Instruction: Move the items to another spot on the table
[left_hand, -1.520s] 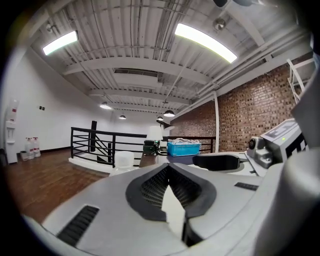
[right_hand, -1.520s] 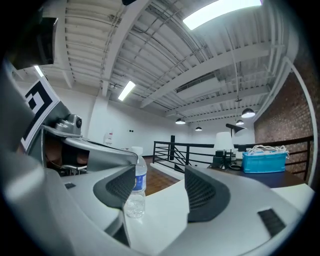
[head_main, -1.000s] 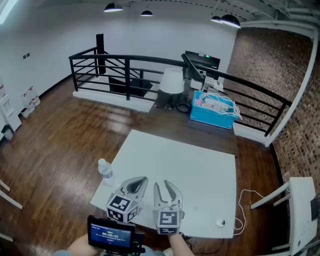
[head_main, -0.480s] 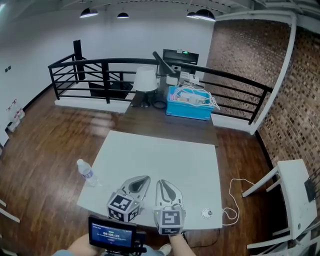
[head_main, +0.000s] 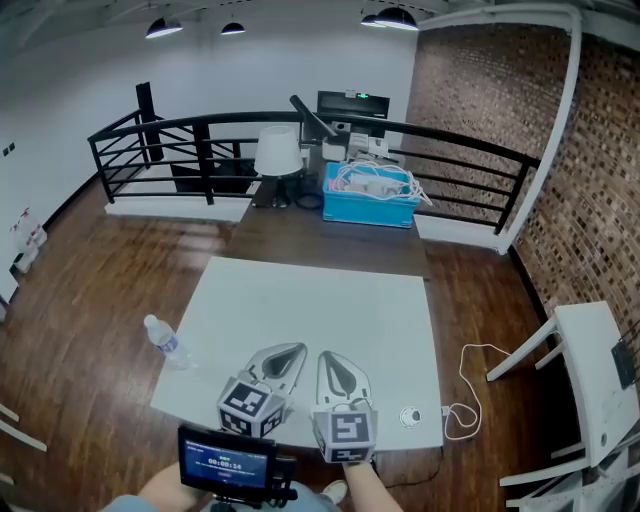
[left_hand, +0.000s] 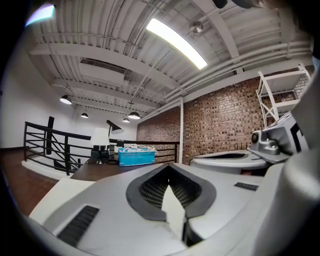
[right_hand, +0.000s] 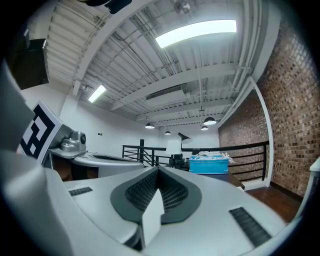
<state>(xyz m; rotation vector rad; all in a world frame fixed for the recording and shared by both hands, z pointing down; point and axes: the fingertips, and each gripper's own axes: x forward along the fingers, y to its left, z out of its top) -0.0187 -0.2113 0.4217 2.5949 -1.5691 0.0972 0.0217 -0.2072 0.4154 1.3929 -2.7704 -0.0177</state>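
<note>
Judging from the head view, nothing is gripped at this moment; left gripper (head_main: 283, 357) and right gripper (head_main: 337, 364) are held side by side over the near edge of the table (head_main: 320, 300), pointed away from the person; in each gripper's own view the jaws are seen pressed together, tip to tip, with nothing between them.

Item positions: bottle (head_main: 161, 340) stands upright at the table's left edge, well apart from both grippers; small round item (head_main: 410, 415) lies near the front right corner, near the right gripper but not touched.

Step in hand is not settled; the layout fits items waiting at the edges to be fetched, and equally items set down at new spots with the grippers drawn back. If another pick is due, jaws would have to be spread first; the bottle is judged tippy and close to the edge.

Hard to read: both gripper views are tilted up at ceiling and railing, so neither item is shown there; round item is too small to identify; whether the cable (head_main: 468, 395) is joined to it cannot be told; hands are cut off at the bottom, partly behind a screen (head_main: 228, 465).
</note>
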